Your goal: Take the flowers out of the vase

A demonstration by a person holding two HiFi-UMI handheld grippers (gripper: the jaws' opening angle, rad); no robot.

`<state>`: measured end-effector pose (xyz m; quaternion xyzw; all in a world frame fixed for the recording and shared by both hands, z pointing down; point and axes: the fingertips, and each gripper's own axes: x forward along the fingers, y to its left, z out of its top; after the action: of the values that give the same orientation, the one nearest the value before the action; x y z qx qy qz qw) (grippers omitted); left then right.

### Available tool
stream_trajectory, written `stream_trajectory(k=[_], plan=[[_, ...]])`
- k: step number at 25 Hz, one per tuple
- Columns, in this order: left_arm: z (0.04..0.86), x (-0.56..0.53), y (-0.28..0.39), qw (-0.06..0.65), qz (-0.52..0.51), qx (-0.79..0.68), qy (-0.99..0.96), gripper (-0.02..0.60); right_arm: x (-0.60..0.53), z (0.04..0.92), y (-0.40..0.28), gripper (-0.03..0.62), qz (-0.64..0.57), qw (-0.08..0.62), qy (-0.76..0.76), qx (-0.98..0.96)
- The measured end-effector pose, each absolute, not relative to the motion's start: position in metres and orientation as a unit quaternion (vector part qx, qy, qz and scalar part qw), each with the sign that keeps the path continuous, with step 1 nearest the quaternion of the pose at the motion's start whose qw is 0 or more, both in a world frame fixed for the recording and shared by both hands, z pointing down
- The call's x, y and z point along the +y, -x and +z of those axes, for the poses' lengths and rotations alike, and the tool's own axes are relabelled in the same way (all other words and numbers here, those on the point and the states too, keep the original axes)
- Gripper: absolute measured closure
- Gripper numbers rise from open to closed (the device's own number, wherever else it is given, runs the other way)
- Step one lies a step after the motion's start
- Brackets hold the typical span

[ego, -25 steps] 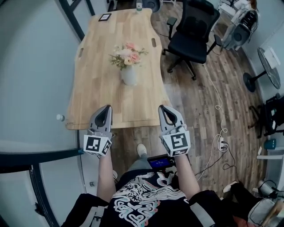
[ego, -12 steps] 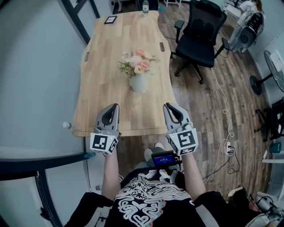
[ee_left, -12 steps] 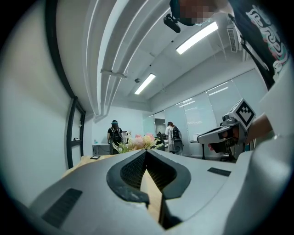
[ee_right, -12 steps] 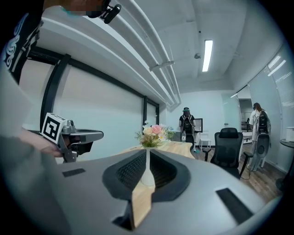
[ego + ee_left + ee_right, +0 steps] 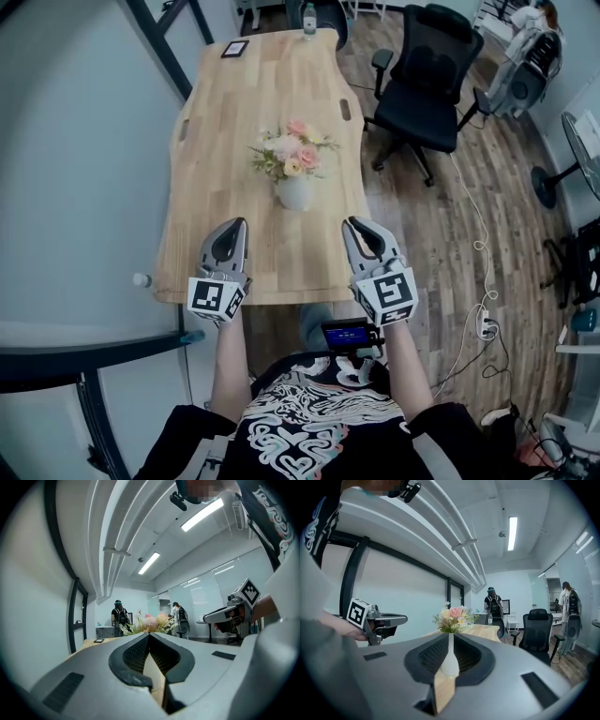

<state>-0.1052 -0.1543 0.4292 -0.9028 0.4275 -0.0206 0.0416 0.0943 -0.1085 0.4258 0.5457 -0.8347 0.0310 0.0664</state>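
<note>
A small white vase (image 5: 294, 193) stands near the middle of a long wooden table (image 5: 216, 187) and holds a bunch of pink, cream and yellow flowers (image 5: 291, 155). My left gripper (image 5: 233, 226) and right gripper (image 5: 355, 226) are both shut and empty, level, side by side over the table's near end, well short of the vase. In the right gripper view the vase (image 5: 450, 660) and flowers (image 5: 452, 617) show straight ahead past the closed jaws. In the left gripper view only the flowers (image 5: 152, 622) rise above the jaws.
A black office chair (image 5: 422, 84) stands right of the table. At the table's far end lie a dark framed item (image 5: 234, 49) and a bottle (image 5: 307, 14). Cables and a power strip (image 5: 486, 323) lie on the floor. A grey wall runs along the left.
Both grippers have moved forward from the table's near edge to over its end. The vase and flowers appear closer. Jaws stayed shut.
</note>
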Motion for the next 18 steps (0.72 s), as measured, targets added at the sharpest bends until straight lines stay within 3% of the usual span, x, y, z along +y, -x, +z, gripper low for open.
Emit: stream_trajectory(k=[4, 5, 8, 15, 18], plan=[[0.436, -0.177, 0.111, 0.042, -0.029, 0.431, 0.901, 0.578, -0.132, 0.427, -0.087, 0.584, 0.037, 0.059, -0.532, -0.844], [0.437, -0.183, 0.112, 0.044, -0.028, 0.429, 0.902, 0.578, -0.139, 0.429, -0.085, 0.533, 0.039, 0.062, -0.527, -0.847], [0.438, -0.196, 0.103, 0.053, -0.009, 0.415, 0.908, 0.578, -0.156, 0.441, -0.085, 0.49, 0.048, 0.079, -0.514, -0.852], [0.456, -0.222, 0.081, 0.055, -0.02, 0.362, 0.93, 0.577, -0.183, 0.46, -0.082, 0.441, 0.063, 0.108, -0.49, -0.863], [0.471, -0.233, 0.077, 0.043, -0.025, 0.343, 0.938, 0.574, -0.197, 0.464, -0.082, 0.388, 0.066, 0.11, -0.484, -0.866]])
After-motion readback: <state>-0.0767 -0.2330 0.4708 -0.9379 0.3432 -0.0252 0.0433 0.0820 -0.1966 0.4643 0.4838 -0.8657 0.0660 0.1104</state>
